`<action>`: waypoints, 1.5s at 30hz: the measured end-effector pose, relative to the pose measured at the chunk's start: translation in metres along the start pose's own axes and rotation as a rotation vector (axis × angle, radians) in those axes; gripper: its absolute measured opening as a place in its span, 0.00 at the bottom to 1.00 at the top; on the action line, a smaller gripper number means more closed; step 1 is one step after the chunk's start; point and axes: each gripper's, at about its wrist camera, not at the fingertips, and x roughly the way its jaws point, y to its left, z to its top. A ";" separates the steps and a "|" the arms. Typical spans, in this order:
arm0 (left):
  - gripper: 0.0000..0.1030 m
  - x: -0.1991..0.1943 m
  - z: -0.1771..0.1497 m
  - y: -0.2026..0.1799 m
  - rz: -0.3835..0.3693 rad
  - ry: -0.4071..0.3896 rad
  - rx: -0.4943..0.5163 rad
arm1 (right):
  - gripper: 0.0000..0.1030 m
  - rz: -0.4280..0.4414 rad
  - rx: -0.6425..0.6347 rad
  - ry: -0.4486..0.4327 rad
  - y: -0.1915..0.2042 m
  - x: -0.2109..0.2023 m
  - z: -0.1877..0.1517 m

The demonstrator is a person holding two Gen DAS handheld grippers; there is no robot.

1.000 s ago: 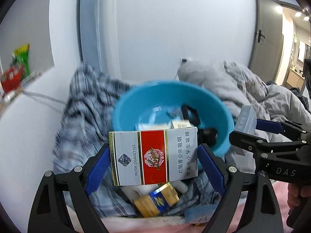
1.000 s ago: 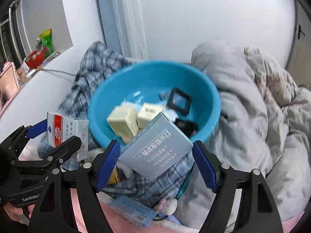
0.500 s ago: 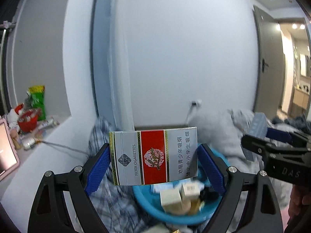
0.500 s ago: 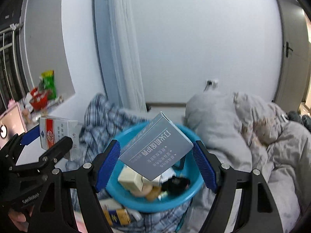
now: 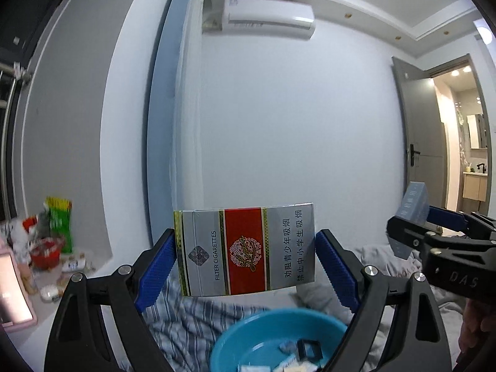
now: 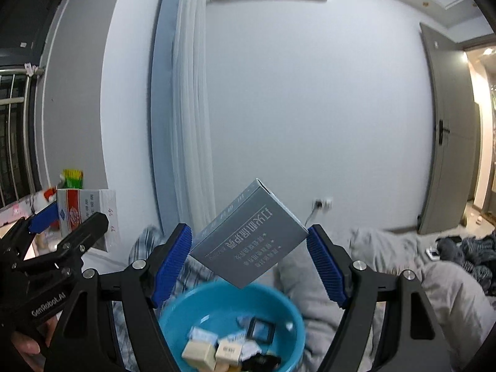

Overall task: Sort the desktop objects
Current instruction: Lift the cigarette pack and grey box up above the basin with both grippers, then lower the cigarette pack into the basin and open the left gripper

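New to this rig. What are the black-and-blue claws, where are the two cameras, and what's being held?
No robot here: a person holds one hand-held two-finger tool in each hand, and a fisheye camera on each looks forward along its fingers. The left tool grips a silver-and-red cigarette pack flat between its blue pads. The right tool clamps a tilted grey cardboard box by its corners. Each view also catches the other tool at its edge. Below both sits a blue plastic basin holding small boxes, resting among a plaid cloth and grey bedding.

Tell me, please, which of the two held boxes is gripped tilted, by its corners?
The grey box in the right gripper; it sits diamond-wise, while the red-striped cigarette pack in the left gripper is held square.
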 end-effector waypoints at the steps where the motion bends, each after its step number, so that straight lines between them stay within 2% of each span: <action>1: 0.88 -0.002 0.002 -0.001 0.000 -0.016 0.004 | 0.74 -0.003 -0.003 -0.020 0.001 -0.001 0.000; 6: 0.88 -0.014 -0.009 -0.002 -0.021 -0.060 -0.024 | 0.74 -0.102 -0.038 -0.097 0.012 -0.005 -0.013; 10: 0.88 -0.018 -0.026 0.001 -0.016 -0.074 -0.033 | 0.74 -0.073 -0.043 -0.120 0.016 -0.008 -0.030; 14: 0.88 -0.016 -0.044 -0.002 0.011 -0.066 -0.018 | 0.74 -0.087 -0.052 -0.117 0.015 -0.009 -0.056; 18: 0.88 -0.007 -0.049 -0.004 -0.016 -0.041 -0.021 | 0.74 -0.146 -0.092 -0.094 0.015 -0.003 -0.072; 20: 0.88 -0.002 -0.051 -0.006 0.003 -0.036 -0.015 | 0.74 -0.130 -0.077 -0.074 0.008 0.000 -0.077; 33: 0.88 0.027 -0.076 -0.014 -0.001 0.027 -0.009 | 0.74 -0.071 0.015 0.011 -0.022 0.021 -0.095; 45: 0.88 0.074 -0.111 -0.014 -0.027 0.140 -0.019 | 0.74 -0.084 0.025 0.110 -0.032 0.059 -0.119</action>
